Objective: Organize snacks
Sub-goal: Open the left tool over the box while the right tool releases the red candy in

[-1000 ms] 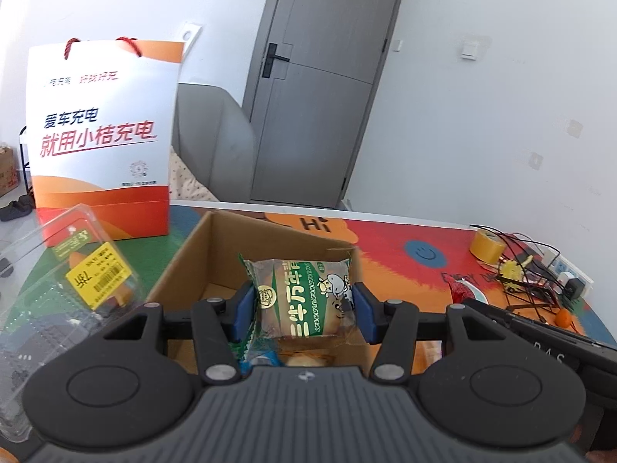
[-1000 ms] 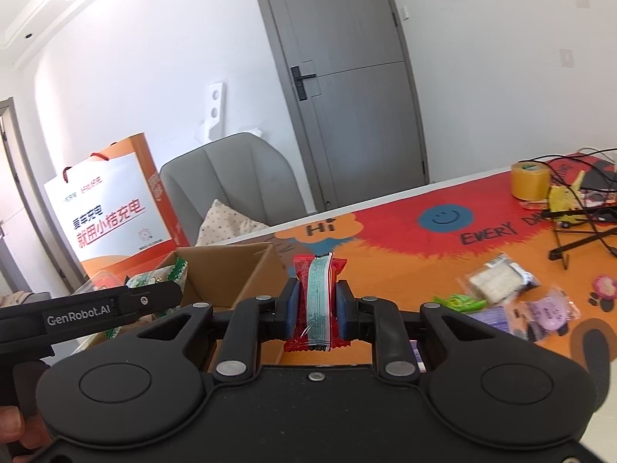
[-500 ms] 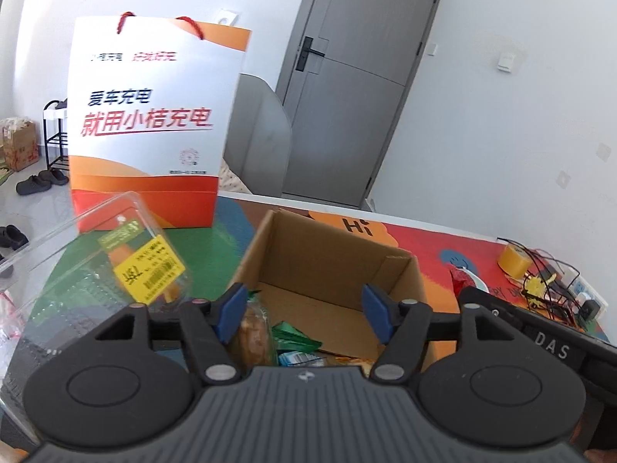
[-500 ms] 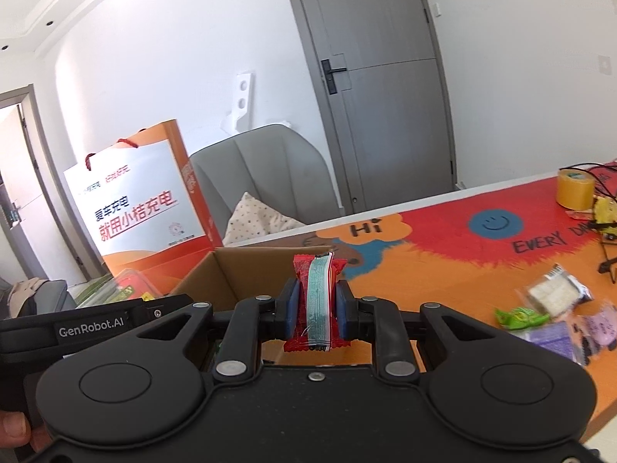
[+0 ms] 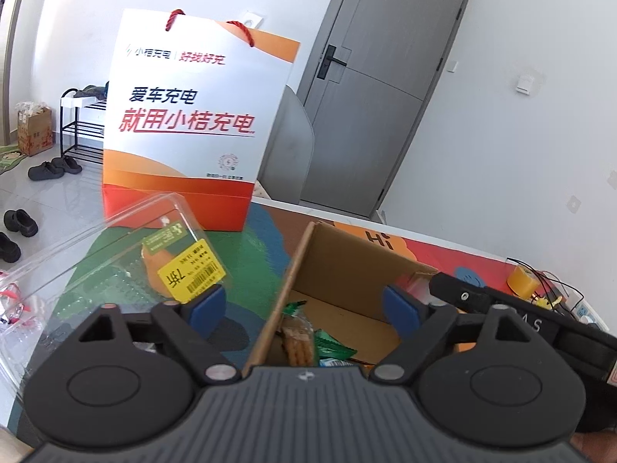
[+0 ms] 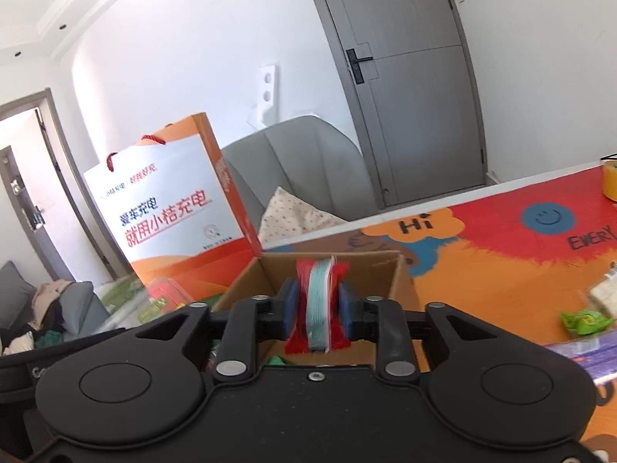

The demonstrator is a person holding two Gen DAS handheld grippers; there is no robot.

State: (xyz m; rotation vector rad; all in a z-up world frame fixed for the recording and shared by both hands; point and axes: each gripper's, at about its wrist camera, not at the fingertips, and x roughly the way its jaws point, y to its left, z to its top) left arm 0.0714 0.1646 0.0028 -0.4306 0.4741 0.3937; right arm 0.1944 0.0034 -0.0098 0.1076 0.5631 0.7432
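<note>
Over cardboard box [image 6: 385,266], both grippers' fingers opening.

left gripper [image 5: 304,308]: black, blue fingers [image 5: 206,305] | right gripper [image 6: 317,310]: black, silver screws, lettering likely "Gen…"

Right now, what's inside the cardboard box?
The cardboard box holds a cracker pack and green wrappers. The gripper body covers its near end, so anything more there is hidden.
</note>
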